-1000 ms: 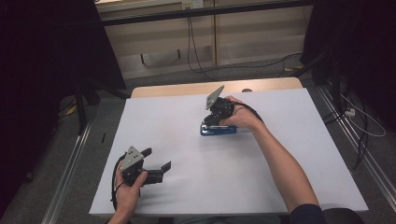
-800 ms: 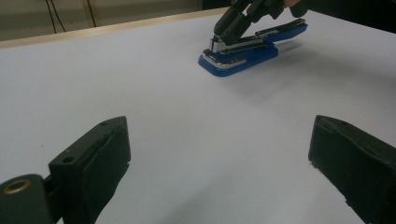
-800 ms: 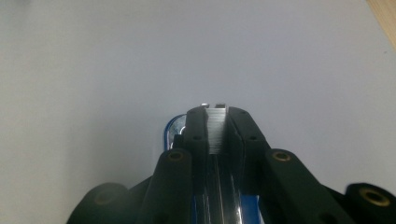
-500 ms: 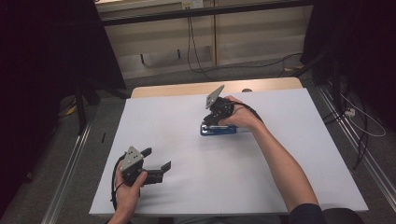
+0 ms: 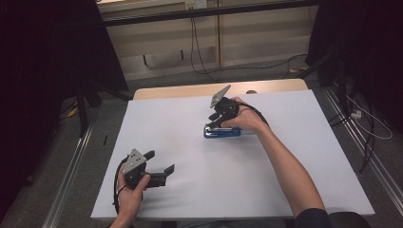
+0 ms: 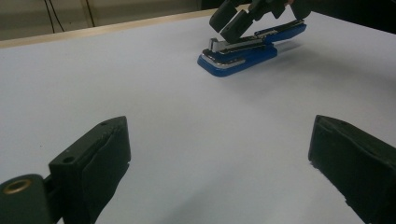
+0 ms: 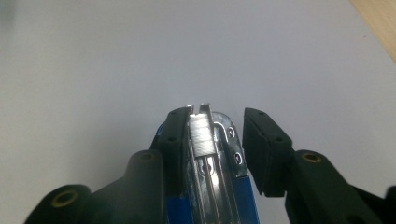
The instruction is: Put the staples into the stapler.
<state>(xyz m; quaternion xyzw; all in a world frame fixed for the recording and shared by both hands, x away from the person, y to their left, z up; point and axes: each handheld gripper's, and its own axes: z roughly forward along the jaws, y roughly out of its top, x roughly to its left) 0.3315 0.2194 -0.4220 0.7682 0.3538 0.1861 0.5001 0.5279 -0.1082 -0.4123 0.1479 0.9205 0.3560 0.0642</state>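
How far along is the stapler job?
Done: the blue stapler lies on the white table. In hand: the right gripper straddles its front end; its jaws have just been opening, and a gap shows at one pad. Left: the left gripper waits open, apart; I can't tell what follows.

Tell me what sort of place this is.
Probably a lab or workshop set up for recording: a table under a plain white cover, cables trailing over grey carpet, and a blue stapler being worked by the right gripper.
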